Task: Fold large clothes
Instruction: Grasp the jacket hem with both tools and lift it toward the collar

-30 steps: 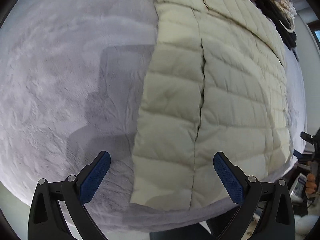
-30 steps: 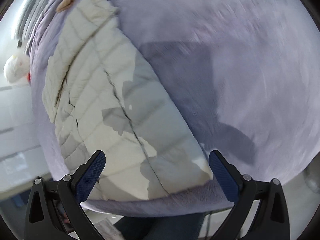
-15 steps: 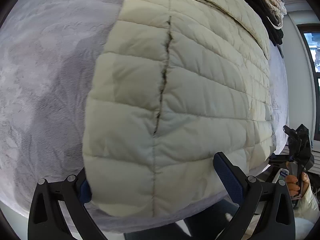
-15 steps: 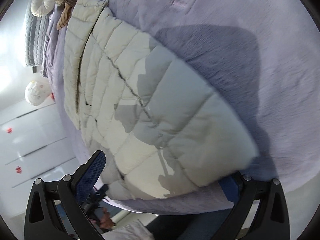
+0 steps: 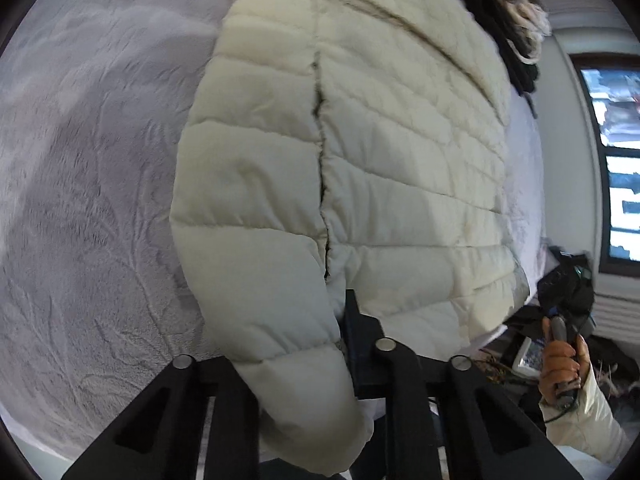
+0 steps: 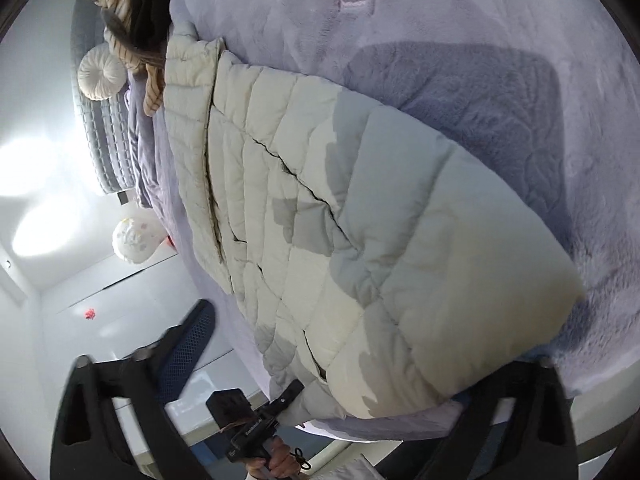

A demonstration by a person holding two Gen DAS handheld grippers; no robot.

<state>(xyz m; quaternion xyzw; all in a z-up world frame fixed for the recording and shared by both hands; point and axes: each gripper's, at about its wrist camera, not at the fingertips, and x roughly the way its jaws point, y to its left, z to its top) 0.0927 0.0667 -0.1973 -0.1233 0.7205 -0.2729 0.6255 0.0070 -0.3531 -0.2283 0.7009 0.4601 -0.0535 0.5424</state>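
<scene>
Both grippers have just been closing: the left gripper [image 5: 340,360] now pinches the near hem of the cream puffer jacket [image 5: 360,180], spread on the lavender bed [image 5: 88,200]. The right gripper [image 6: 360,380] is spread around the other hem corner, not yet pinching, so I judge lifting must wait.

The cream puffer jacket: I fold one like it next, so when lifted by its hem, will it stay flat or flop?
The puffer jacket will probably sag: its hem already bulges and droops around the left gripper. Its puffed quilting suggests it is light for its bulk. It may spring back from a fold on the fleece blanket.
</scene>
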